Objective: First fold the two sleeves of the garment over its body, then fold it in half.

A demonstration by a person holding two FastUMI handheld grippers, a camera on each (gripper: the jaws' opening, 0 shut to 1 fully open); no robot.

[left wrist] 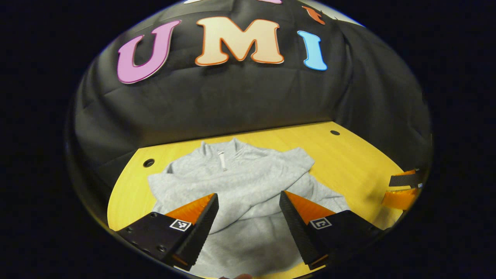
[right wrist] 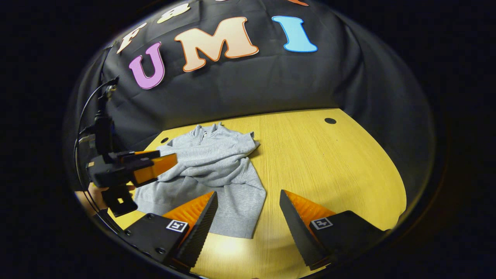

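Left gripper view looks down on a grey zip-neck sweatshirt (left wrist: 248, 182) lying flat on the yellow wooden table (left wrist: 348, 155), collar toward the back wall, with both sleeves already crossed over the chest. The left gripper (left wrist: 248, 209) hangs above the lower body of the garment, its jaws spread wide and holding nothing. Right gripper view shows the right gripper (right wrist: 248, 209) just as wide apart and empty, poised over the sweatshirt's hem corner (right wrist: 248, 228) and the bare wood beside it, while the left gripper hovers farther off over the near sleeve. To my eye the sleeve folds are done, so the halving fold is what remains. It would go best if each gripper pinched one hem corner, catching every layer, and both lifted together and carried the hem evenly up to the collar, so the crossed sleeves stay put.
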